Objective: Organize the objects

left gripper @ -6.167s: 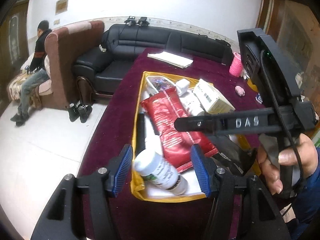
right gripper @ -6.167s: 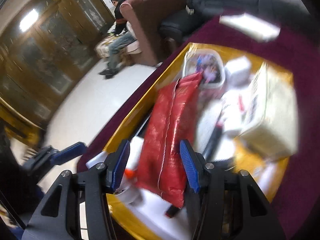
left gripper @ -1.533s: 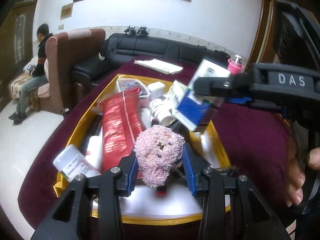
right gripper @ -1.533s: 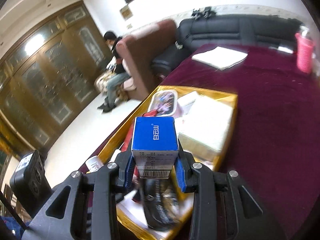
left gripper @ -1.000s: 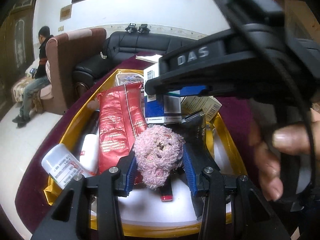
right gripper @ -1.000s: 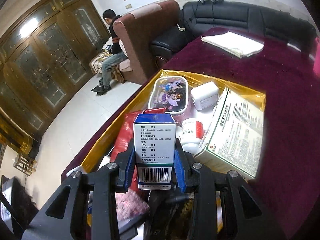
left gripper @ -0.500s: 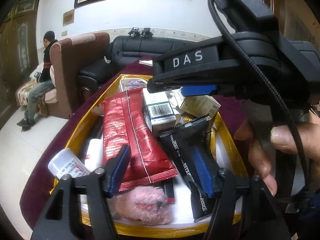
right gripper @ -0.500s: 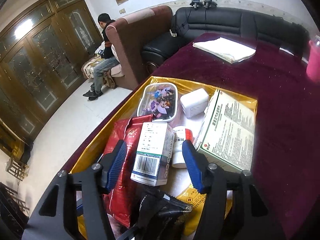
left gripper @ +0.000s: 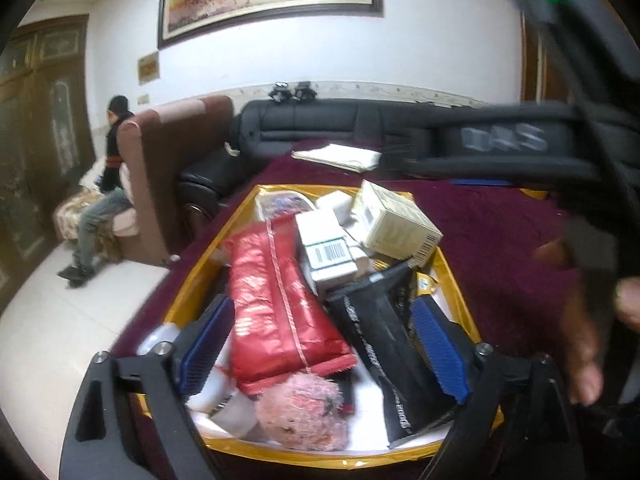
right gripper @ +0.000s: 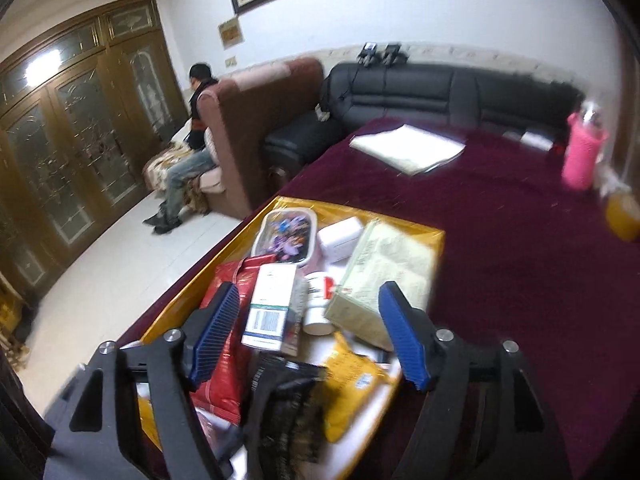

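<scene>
A gold tray (left gripper: 192,272) (right gripper: 424,236) on the maroon table holds several items. A pink fuzzy ball (left gripper: 300,416) lies at the tray's near edge, below my left gripper (left gripper: 320,348), whose jaws are opening with nothing pressed between the pads. A red packet (left gripper: 276,300) (right gripper: 224,360) and a black pouch (left gripper: 380,344) lie under it. A white box with a barcode (right gripper: 270,306) (left gripper: 330,254) lies flat on the tray's contents. My right gripper (right gripper: 310,334) hangs above it, jaws opening, pads clear of the box. A beige box (right gripper: 384,276) (left gripper: 394,222) sits to its right.
A pink bottle (right gripper: 582,154) and an orange object (right gripper: 622,212) stand at the table's far right. White papers (right gripper: 408,146) lie at the far end. A black sofa (right gripper: 440,88) and a brown armchair (right gripper: 256,120) stand beyond; a person (right gripper: 188,148) sits at the left.
The left gripper let go of the pink ball, which now lies in the tray. The right gripper released the barcode box onto the tray, opened wider and pulled back upward.
</scene>
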